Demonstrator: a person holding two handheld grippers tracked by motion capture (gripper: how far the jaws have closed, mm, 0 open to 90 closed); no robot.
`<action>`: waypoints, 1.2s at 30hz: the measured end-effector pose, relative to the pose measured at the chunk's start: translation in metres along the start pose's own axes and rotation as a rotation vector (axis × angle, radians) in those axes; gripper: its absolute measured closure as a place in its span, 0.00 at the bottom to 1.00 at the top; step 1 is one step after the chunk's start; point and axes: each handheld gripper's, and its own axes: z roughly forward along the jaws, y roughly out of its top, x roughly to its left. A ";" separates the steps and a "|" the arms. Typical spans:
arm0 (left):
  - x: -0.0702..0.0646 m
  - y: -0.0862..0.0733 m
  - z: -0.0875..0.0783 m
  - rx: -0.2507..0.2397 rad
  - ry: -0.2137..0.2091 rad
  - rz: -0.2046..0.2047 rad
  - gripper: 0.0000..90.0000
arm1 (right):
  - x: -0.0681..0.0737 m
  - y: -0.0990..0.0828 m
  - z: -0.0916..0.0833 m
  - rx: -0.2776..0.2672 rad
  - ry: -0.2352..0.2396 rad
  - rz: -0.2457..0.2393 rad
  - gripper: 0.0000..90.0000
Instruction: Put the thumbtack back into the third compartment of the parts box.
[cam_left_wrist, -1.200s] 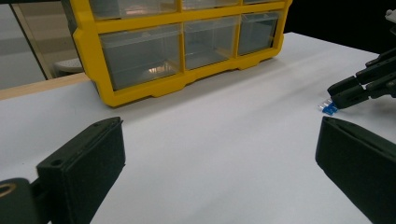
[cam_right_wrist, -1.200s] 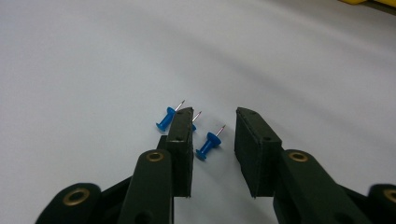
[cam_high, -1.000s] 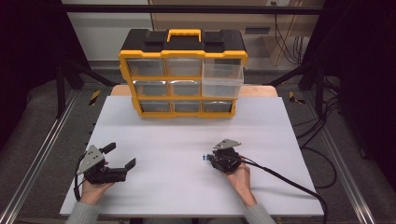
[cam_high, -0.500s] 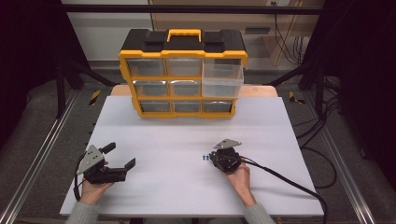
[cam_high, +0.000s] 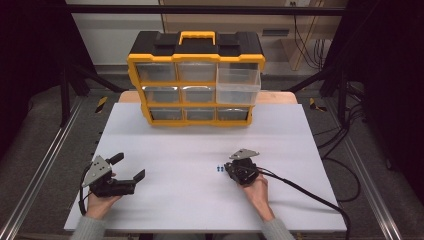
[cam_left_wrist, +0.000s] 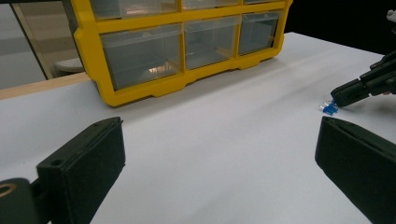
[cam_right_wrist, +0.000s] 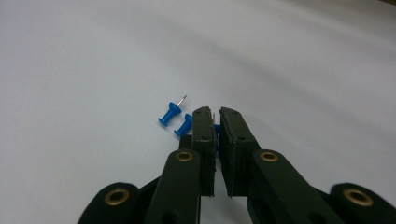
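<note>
Blue push pin gripped on the white table

A blue push pin (cam_right_wrist: 215, 133) is pinched by the just-closed right gripper (cam_right_wrist: 215, 116) beside two loose pins (cam_right_wrist: 170, 113); the left gripper (cam_high: 127, 167) is held wide open

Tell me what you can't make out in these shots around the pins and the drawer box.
- Pin between the closing right gripper jaws: mostly hidden by them in the right gripper view, so the grip is unclear.
- Pins: too small to count in the high view.
- Box: top cut off in the left gripper view.
- Drawer contents: blurred in the high view.
</note>
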 end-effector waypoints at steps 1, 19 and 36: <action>0.000 0.000 0.000 0.000 0.000 -0.001 0.01 | 0.000 0.001 -0.001 0.004 0.003 0.007 0.95; 0.000 0.000 0.000 0.001 -0.001 0.000 0.01 | -0.001 0.008 -0.022 -0.049 0.016 -0.015 0.95; -0.001 0.000 0.000 0.001 -0.002 0.001 0.01 | -0.008 0.022 -0.054 -0.125 0.025 0.013 0.95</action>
